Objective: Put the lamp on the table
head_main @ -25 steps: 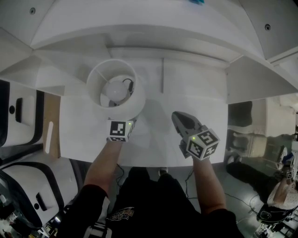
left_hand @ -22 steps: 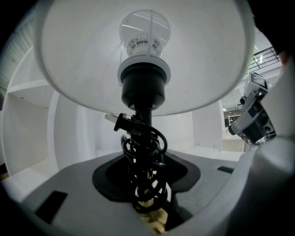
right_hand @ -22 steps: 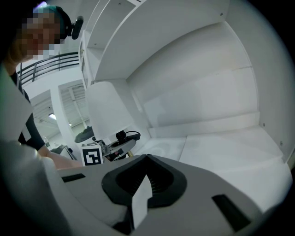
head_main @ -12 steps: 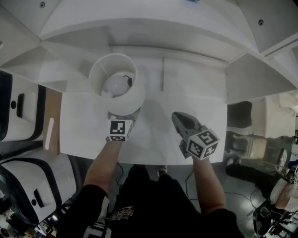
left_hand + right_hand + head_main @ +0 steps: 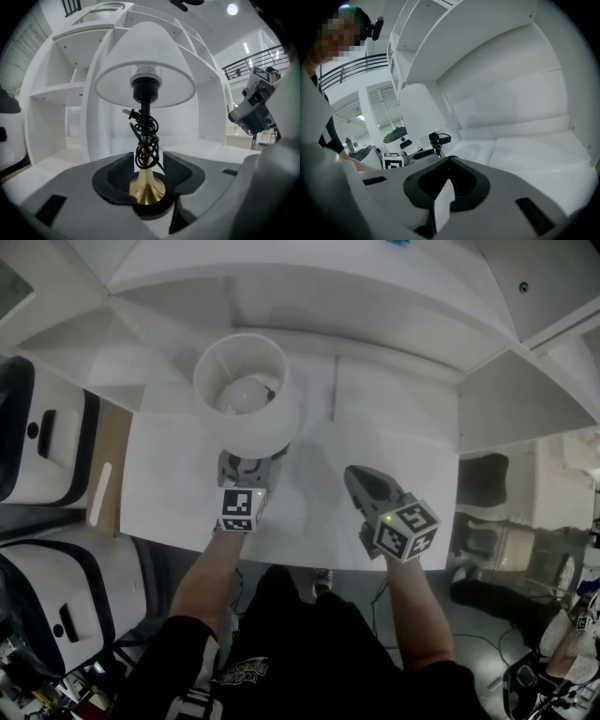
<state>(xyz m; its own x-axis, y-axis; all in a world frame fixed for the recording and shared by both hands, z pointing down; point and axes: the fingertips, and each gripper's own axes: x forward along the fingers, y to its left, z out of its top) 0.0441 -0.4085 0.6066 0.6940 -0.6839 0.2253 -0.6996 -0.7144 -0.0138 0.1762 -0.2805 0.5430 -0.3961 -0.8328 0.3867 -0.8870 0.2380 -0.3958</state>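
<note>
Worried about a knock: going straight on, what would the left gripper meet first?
The lamp: its brass stem stands between the left gripper's jaws, which have just been opening, so probably right away.

Lamp base (image 5: 147,188) is glossy brass, shade (image 5: 145,56) matt white.

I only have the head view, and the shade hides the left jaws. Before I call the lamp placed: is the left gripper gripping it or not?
Observer: Not gripping. In the left gripper view, the left gripper has just been opening its jaws. They stand apart on either side of the brass base, with neither pad pressing on it.
Operator: Anything trailing loose?
Observer: No. The black cord is coiled round the stem, and its plug sticks out to the left.
Operator: And the other one?
Observer: The right gripper is shut, with nothing between its jaws.
</note>
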